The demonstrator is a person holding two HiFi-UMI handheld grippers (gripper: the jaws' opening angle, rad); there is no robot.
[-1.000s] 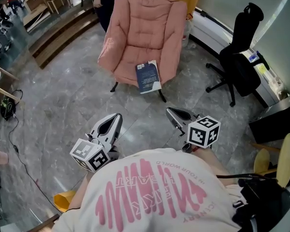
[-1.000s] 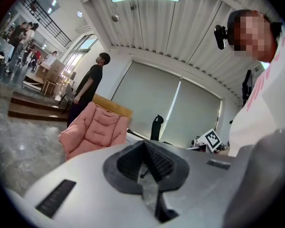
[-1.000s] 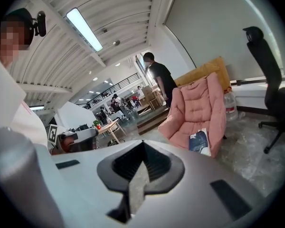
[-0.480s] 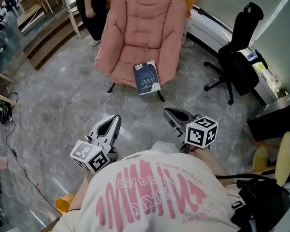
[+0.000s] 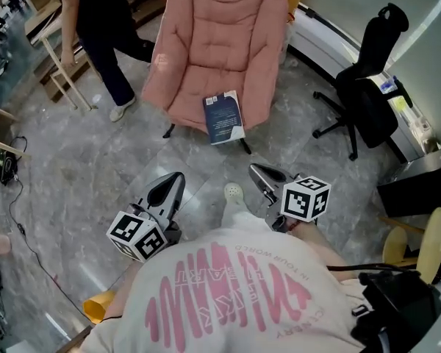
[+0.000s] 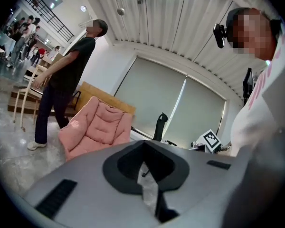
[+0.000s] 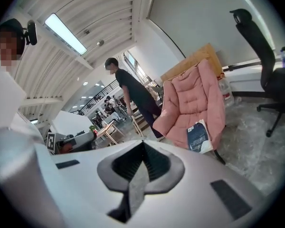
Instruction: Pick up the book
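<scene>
A dark blue book (image 5: 223, 116) with a white edge lies on the front lip of a pink padded armchair (image 5: 217, 46); the right gripper view shows the book (image 7: 198, 137) too. My left gripper (image 5: 175, 180) hangs over the grey floor, short of the chair and left of the book, jaws shut and empty. My right gripper (image 5: 257, 172) is level with it on the right, also shut with nothing held. Both are well apart from the book. In the left gripper view the chair (image 6: 96, 129) is visible but the book is hidden.
A person in dark clothes (image 5: 103, 31) walks past the chair's left side near a wooden chair (image 5: 59, 65). A black office chair (image 5: 364, 98) stands at the right. My foot (image 5: 234, 193) shows between the grippers. A cable (image 5: 22, 212) runs along the floor at left.
Both grippers have edged forward toward the armchair. The bystander has walked from behind the chair to its left side. My foot has come into view between the grippers.
</scene>
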